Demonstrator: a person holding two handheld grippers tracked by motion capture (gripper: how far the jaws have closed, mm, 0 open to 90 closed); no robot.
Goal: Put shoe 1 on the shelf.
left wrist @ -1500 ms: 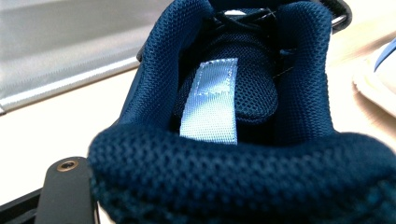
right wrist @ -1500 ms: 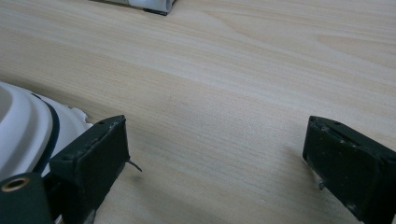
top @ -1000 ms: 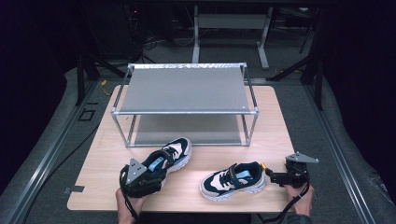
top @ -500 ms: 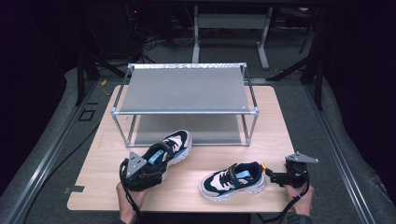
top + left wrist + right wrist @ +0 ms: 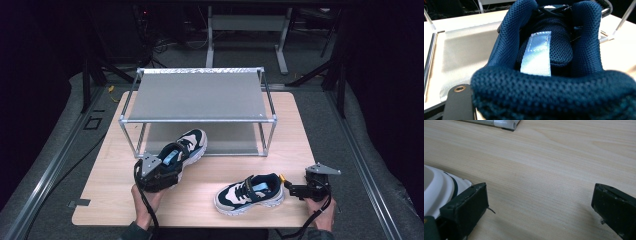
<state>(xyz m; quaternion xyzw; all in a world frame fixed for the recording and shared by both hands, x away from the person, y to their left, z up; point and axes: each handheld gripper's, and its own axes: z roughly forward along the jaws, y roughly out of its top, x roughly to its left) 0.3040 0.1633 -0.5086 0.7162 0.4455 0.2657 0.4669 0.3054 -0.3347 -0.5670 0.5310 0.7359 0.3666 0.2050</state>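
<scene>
Now the left shoe [image 5: 180, 152] has gone forward across the table [image 5: 110, 200] toward the lower shelf of the metal rack [image 5: 200, 95]: a second ago its toe lay short of the rack's front rail, and at this moment the toe reaches just under that rail, near the rack's front left corner. The left gripper [image 5: 156, 172] is clamped on the shoe's heel collar; in the left gripper view the dark mesh collar [image 5: 549, 95] lies right across the jaws, with the pale blue pull tab [image 5: 536, 56] beyond it. The shoe looks about halfway into its slot, so the judgement is that a further push under the shelf remains. The right shoe [image 5: 250, 192] lies unmoved near the table's front edge, and the right gripper [image 5: 295, 190] rests beside its heel with jaws spread wide and holding nothing.
</scene>
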